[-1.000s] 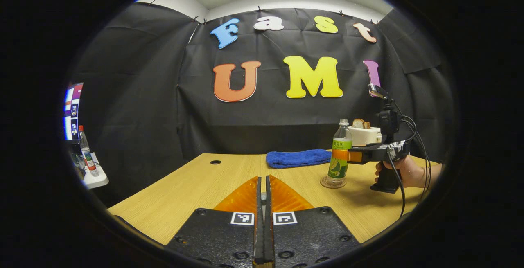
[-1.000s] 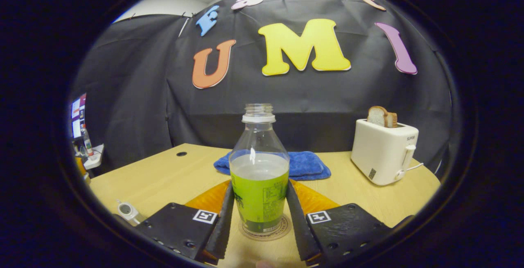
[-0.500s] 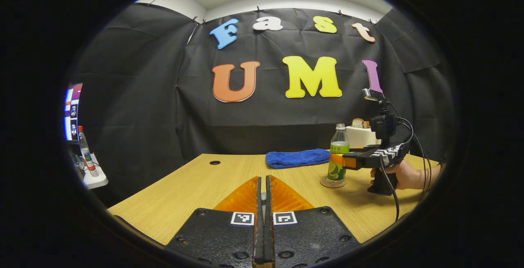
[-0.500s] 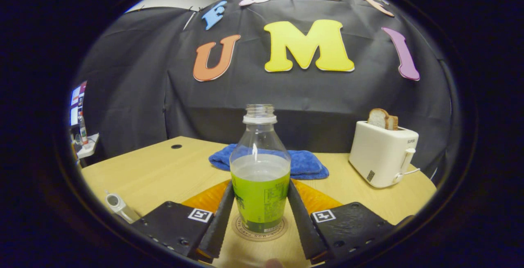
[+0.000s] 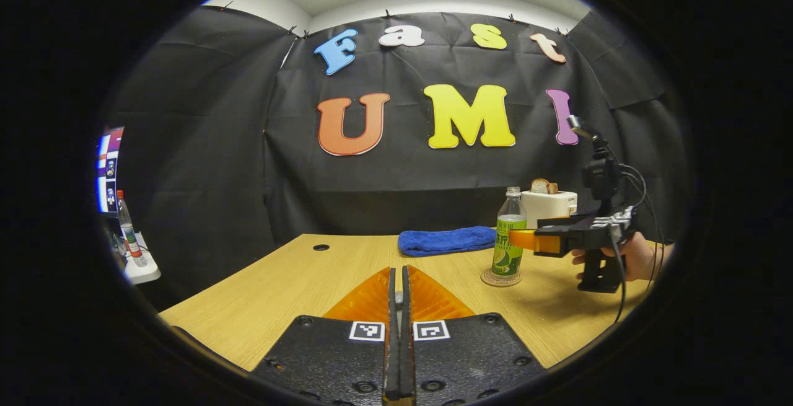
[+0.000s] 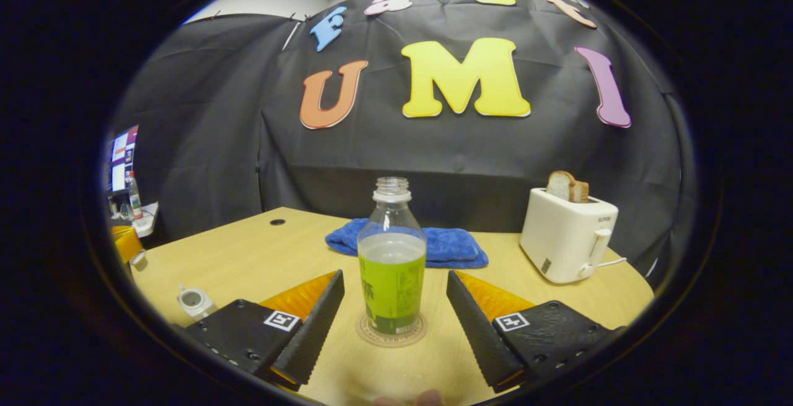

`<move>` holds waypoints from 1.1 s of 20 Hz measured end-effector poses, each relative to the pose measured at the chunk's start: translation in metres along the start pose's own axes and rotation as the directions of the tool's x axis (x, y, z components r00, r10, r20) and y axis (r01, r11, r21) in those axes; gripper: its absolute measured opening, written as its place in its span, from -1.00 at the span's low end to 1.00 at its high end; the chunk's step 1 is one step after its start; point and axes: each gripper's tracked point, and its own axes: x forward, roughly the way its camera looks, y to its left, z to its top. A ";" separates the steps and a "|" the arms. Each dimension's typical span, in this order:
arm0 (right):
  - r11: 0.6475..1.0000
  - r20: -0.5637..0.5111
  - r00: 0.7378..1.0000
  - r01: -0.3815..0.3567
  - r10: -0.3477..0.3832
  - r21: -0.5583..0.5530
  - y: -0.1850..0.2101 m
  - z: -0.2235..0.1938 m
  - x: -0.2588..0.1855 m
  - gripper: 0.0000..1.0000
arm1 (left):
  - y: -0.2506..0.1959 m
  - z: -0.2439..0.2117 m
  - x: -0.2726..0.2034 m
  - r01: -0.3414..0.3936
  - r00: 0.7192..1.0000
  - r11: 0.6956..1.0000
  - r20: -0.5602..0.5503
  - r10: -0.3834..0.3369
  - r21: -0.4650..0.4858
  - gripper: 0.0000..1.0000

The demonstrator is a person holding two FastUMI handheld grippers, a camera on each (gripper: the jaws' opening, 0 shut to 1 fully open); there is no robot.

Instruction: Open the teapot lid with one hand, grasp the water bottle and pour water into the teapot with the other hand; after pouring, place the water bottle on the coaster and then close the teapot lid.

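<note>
Clear plastic water bottle with a green label (image 6: 392, 257), uncapped and partly full, standing upright on a round cork coaster (image 6: 391, 333) on the pale wooden tabletop (image 6: 248, 263). Right gripper (image 6: 394, 313) spread wide, one finger on each side of the bottle, neither touching it. Judged from this: bottle set down and released on the coaster, so the pouring step looks finished and the lid step left to do. Upright placement squarely on the coaster keeps the open neck from spilling. In the left gripper view, the same bottle (image 5: 508, 240) on its coaster (image 5: 500, 279), with the right gripper (image 5: 526, 240) level at label height and a hand (image 5: 638, 256) on its handle.

Left gripper (image 5: 396, 307) pressed together, nothing between the fingers, pointing over bare tabletop (image 5: 297, 288).

Behind the bottle, a folded blue towel (image 6: 427, 246); to the right, a white toaster with bread slices in its slots (image 6: 569, 233). At the lower left of the right gripper view, a small white object (image 6: 193, 300), possibly the teapot or its open top, too small and too near the edge to identify. Whether its lid is on or off, not possible to tell. A fingertip-like blur at the bottom edge of the right gripper view, cut off.
</note>
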 end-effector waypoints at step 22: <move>0.994 0.135 0.987 0.099 -0.092 -0.045 -0.036 -0.002 -0.107 0.91 | -0.017 -0.051 0.049 -0.015 0.998 0.999 -0.064 0.012 -0.034 -0.94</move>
